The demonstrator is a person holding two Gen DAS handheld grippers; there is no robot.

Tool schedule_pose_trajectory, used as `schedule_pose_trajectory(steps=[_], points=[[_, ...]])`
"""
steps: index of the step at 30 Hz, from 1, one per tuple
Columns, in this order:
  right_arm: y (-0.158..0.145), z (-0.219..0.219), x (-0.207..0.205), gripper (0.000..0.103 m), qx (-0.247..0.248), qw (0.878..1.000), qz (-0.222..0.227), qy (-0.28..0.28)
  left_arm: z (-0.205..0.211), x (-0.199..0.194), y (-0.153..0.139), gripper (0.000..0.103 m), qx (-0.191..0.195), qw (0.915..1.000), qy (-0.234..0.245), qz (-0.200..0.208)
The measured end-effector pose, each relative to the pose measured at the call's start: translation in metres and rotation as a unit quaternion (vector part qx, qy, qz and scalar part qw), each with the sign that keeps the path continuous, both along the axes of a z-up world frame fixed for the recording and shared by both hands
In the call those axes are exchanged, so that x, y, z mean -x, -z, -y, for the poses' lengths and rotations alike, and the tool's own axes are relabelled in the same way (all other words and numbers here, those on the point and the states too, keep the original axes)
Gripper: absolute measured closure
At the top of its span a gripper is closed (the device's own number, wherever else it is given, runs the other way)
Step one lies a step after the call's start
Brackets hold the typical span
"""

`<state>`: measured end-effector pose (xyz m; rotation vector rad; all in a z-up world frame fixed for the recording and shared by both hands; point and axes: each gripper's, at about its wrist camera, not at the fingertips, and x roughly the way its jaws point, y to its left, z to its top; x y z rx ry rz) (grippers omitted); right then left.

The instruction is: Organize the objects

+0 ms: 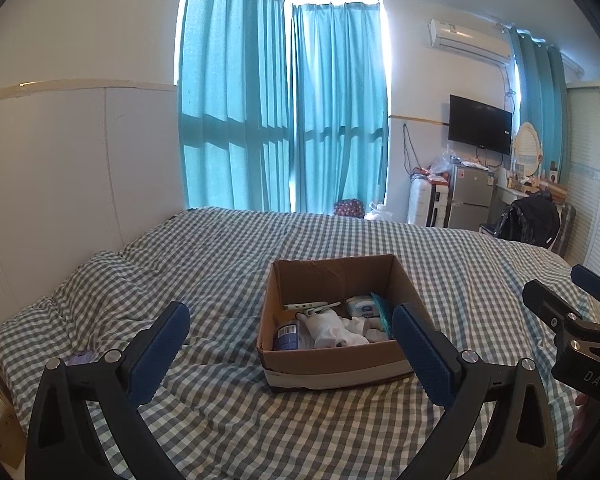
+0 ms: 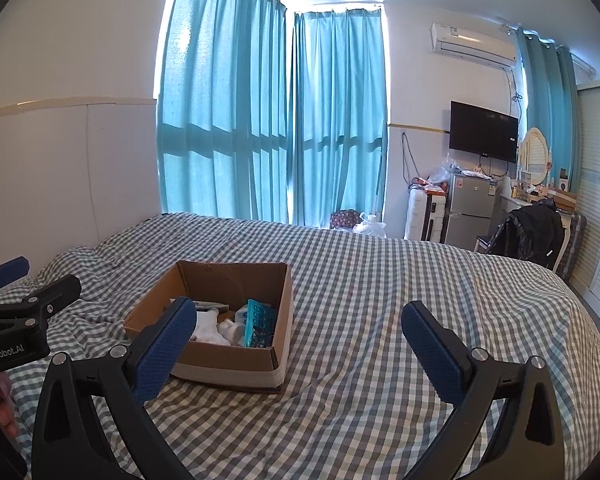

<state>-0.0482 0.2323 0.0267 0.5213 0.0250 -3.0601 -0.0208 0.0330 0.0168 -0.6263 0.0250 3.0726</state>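
Observation:
An open cardboard box (image 1: 332, 364) stands on the checked bed cover, also in the right wrist view (image 2: 228, 368). Inside lie white socks (image 1: 340, 330), a blue-labelled bottle (image 1: 286, 336), a white pack (image 1: 362, 306), a teal pill organiser (image 2: 260, 324) and a white strip (image 1: 306, 305). My left gripper (image 1: 292, 316) is open and empty, held above the bed just in front of the box. My right gripper (image 2: 300, 316) is open and empty, to the right of the box; it also shows at the right edge of the left wrist view (image 1: 556, 292).
The bed (image 2: 380, 280) fills the foreground, with a white headboard wall (image 1: 60, 160) on the left. Teal curtains (image 1: 284, 120) hang behind. A small fridge (image 2: 470, 204), suitcase, TV (image 2: 484, 132), chair with a black jacket (image 2: 528, 236) and wardrobe stand at the right.

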Motion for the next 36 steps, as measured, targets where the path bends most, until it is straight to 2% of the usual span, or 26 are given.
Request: schedule_pose_trajectory(steps=[16,36], points=[[0.0011,0.0028,0.0002,0.0,0.0,1.0,0.002,0.001,-0.0073,-0.0009,0.0036,0.0,0.011,0.9999,0.007,0.006],[0.0016,0.0063,0.0009,0.0,-0.007,1.0,0.008,-0.002,-0.0044,-0.0016,0.0052,0.0,0.016,0.9998,-0.011,0.004]])
